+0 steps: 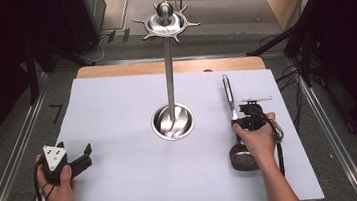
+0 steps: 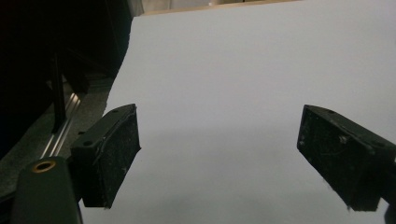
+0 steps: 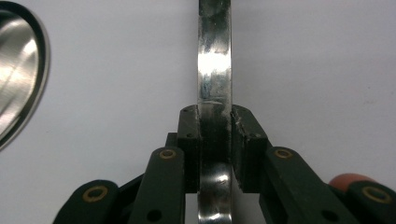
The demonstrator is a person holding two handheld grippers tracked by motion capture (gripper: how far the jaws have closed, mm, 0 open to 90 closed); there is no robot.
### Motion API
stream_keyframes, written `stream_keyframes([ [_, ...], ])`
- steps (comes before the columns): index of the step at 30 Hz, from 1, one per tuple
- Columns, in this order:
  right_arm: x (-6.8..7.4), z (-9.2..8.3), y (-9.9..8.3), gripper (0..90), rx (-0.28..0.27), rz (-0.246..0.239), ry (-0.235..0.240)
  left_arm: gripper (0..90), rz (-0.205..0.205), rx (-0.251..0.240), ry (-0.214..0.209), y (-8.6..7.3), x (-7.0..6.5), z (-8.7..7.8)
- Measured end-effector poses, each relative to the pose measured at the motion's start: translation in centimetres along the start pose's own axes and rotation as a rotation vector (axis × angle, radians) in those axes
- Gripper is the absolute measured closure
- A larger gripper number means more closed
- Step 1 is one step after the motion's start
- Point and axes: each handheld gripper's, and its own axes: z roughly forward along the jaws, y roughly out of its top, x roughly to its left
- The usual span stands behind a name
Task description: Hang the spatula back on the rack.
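Ladle (image 1: 228,95) handle pinched by right gripper (image 3: 215,140) fingers, beside stand (image 1: 173,122); left gripper (image 2: 219,158) fingers spread.

The left tool (image 1: 84,157) rests low with its jaws spread wide, while the right tool (image 1: 243,117) is clamped shut, both forearms reaching forward.

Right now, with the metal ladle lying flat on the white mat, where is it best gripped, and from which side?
Grip the ladle on its flat handle, a little above the bowl, coming from above with one jaw on each long edge. The handle is a narrow strip lying flat, so its edges suit the pads; the rounded bowl would likely slip. The right gripper is already shut there.
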Motion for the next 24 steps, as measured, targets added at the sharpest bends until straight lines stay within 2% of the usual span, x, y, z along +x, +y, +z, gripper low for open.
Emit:
stream_keyframes([
  [1,-0.2,-0.4,-0.4,76.7,-0.028,0.012,0.012,13.9,0.002,-0.001,0.001,0.0,0.0,0.0],
  [3,-0.3,-0.6,-0.5,76.7,-0.043,0.009,0.017,13.9,0.002,-0.002,0.001,0.0,0.0,0.0],
  [5,-0.6,-0.9,-1.0,76.7,-0.072,0.009,0.044,13.9,0.000,-0.003,0.000,0.0,0.0,0.0],
  [6,-0.6,-1.2,-1.3,76.7,-0.104,-0.007,0.050,13.9,0.001,-0.001,0.000,0.0,0.0,0.0],
  [7,-0.6,-1.2,-1.3,76.7,-0.104,-0.007,0.050,13.9,0.002,0.000,0.000,0.0,0.0,0.0],
  [8,-0.6,-1.5,-1.4,76.8,-0.130,-0.029,0.057,13.9,0.001,0.000,-0.001,0.0,0.0,0.0],
  [10,-0.6,-1.7,-1.5,76.7,-0.143,-0.026,0.061,13.8,0.000,0.000,-0.005,0.0,0.0,0.0],
  [12,-0.7,-2.4,-1.8,76.7,-0.194,-0.031,0.102,13.9,-0.003,0.002,-0.006,0.0,0.1,0.0],
  [14,-0.7,-2.5,-1.8,76.7,-0.207,-0.033,0.112,13.9,-0.003,0.004,-0.007,0.0,0.0,0.0],
  [17,-0.6,-3.1,-2.2,76.8,-0.256,-0.059,0.155,13.9,0.000,0.001,-0.006,0.0,0.0,0.0],
  [18,-0.4,-3.4,-2.4,76.8,-0.294,-0.103,0.169,13.9,0.000,0.000,-0.006,0.0,0.1,0.0],
  [21,-0.1,-3.7,-2.6,76.8,-0.320,-0.117,0.160,13.9,-0.004,-0.001,-0.007,0.0,0.1,0.0],
  [24,0.0,-4.0,-2.7,76.8,-0.362,-0.119,0.176,13.9,-0.004,0.000,-0.007,0.0,0.1,0.0],
])
